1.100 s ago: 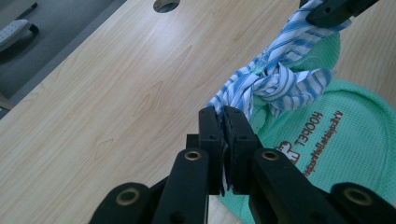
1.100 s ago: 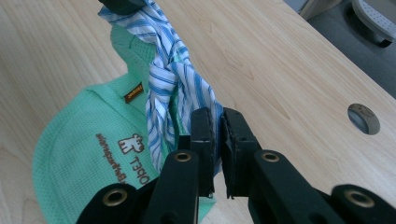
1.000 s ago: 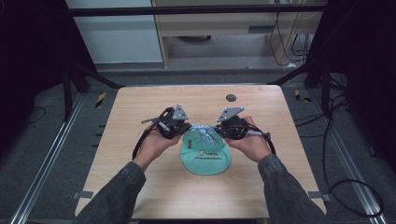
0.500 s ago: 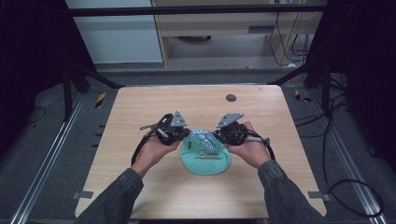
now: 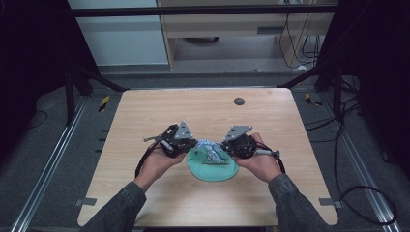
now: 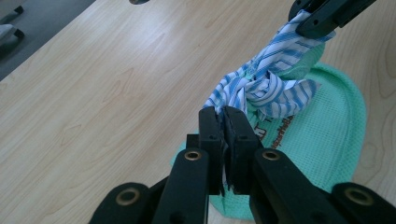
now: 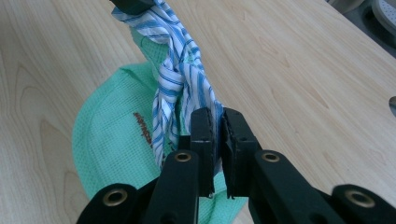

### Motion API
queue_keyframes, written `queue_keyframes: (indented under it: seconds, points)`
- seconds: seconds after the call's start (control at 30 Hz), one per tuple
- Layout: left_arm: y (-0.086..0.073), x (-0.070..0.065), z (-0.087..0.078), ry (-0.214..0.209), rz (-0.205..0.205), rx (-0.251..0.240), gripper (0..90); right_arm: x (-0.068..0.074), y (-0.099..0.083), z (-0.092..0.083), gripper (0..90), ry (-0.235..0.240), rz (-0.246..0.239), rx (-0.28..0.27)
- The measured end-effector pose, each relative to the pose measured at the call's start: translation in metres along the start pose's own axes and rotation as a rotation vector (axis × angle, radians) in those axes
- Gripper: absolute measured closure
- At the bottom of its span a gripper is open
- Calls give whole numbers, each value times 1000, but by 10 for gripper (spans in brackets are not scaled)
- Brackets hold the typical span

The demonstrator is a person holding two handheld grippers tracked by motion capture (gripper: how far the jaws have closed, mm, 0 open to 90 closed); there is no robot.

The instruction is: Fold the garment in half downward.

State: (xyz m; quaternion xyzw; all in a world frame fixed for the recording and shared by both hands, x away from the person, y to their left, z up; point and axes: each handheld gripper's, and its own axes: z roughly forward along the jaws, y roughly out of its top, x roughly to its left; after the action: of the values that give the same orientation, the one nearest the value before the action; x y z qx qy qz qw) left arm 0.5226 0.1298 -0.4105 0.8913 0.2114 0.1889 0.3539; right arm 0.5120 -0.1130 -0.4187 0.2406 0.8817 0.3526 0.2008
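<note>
Two grippers, left gripper (image 6: pixel 223 116) and right gripper (image 7: pixel 215 116), clench striped cloth (image 6: pixel 275 88) above green mesh (image 6: pixel 322 135), lettering unreadable

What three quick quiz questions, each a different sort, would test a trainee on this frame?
1. True or false: the striped cloth has a knot in its middle.
2. What lies under it? A) green mesh bag B) metal tray C) cardboard box
3. Which gripper pinches the cloth?

Key: 1 true. 2 A. 3 Both: left gripper and right gripper, one at each end.
</note>
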Motion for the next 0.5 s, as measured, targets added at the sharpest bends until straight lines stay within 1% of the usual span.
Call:
queue_keyframes:
  seconds: [0.1,0.27,0.33,0.37,0.43,0.5]
  points:
    - [-2,-2,0,-4,7,4,867,2,-3,1,837,2,-6,5]
    - [-8,-7,0,-10,3,-2,867,6,-5,0,836,0,-15,10]
    - [-12,-11,0,-16,3,-4,867,10,-8,0,834,5,-31,15]
    - [-14,-12,0,-21,2,-6,867,10,-8,0,834,5,-31,15]
    - [-20,-17,2,-37,6,2,867,15,-12,0,834,10,-40,20]
    - [-21,-19,3,-44,11,8,867,16,-14,0,835,11,-46,23]
